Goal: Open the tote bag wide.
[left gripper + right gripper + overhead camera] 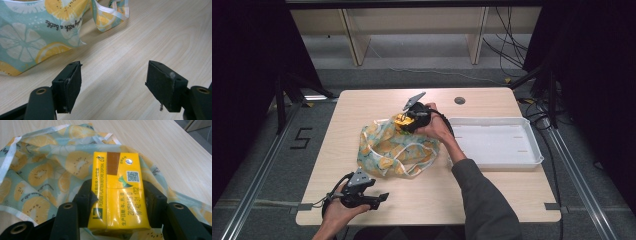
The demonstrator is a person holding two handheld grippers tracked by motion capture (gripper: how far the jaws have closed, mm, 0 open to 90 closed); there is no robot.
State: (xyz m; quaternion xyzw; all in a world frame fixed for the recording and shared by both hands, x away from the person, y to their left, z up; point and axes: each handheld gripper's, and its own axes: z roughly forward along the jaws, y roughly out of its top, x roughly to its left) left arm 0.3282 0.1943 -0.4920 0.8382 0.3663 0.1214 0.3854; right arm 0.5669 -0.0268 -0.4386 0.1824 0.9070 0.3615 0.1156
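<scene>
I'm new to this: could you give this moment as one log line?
right gripper: shut on yellow carton, over fruit-print bag | left gripper: open, empty | white tray: empty

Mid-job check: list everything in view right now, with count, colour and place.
Drink carton: one, yellow, between the right tool's jaws, over the bag.
Bag: one, teal cloth with yellow citrus print and white straps, crumpled at the table's middle.
Tray: one, white, shallow, on the table's right side.
Table: one, light wood, with a round grey cap near its far edge.
Shelf unit: one, pale wood, on the floor beyond the table.
Right tool: one, black, jaws against the carton's sides.
Left tool: one, black, jaws open over bare table, near the front edge.
</scene>
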